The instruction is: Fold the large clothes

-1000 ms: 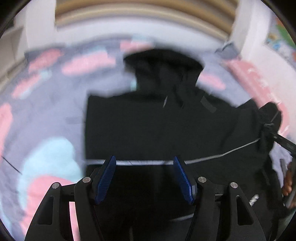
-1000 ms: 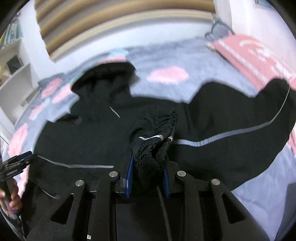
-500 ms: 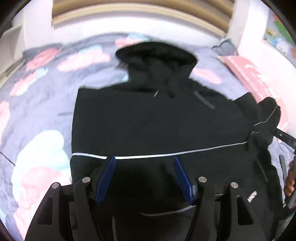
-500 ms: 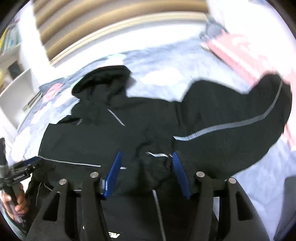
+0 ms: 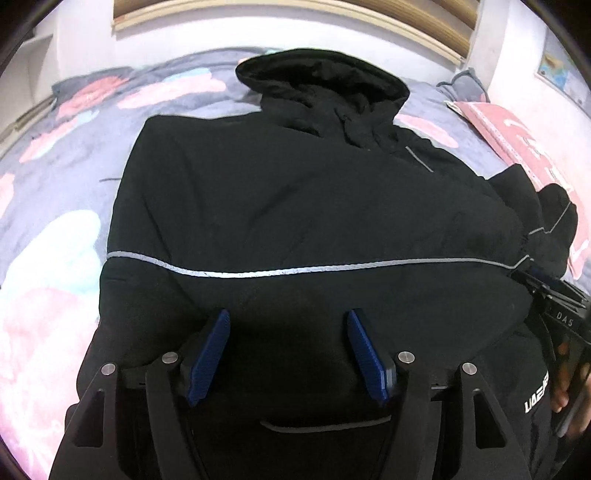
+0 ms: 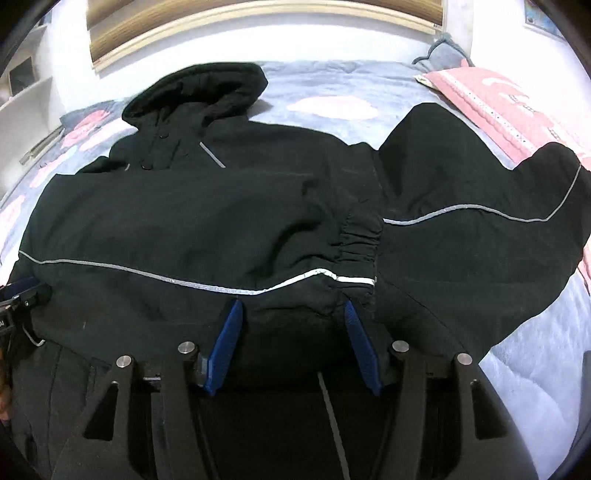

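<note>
A large black hooded jacket [image 5: 295, 206] with a grey reflective stripe lies spread on the bed, hood at the far side; it also shows in the right wrist view [image 6: 177, 221]. One sleeve is folded across the chest, its elastic cuff [image 6: 356, 254] just ahead of my right gripper. The other sleeve [image 6: 480, 229] lies out to the right. My left gripper [image 5: 288, 332] is open and empty above the jacket's lower part. My right gripper [image 6: 293, 319] is open and empty just behind the cuff.
The bed has a grey blanket with pink and light blue clouds [image 5: 55, 258]. A pink pillow [image 6: 491, 96] lies at the far right, a grey cushion [image 6: 443, 51] behind it. A wall and wooden headboard [image 6: 258, 22] stand beyond. The right gripper's body [image 5: 557, 310] shows in the left wrist view.
My right gripper has let go of the sleeve cuff and opened; the cuff now lies on the jacket's chest. My left gripper stayed open and moved closer over the jacket.
</note>
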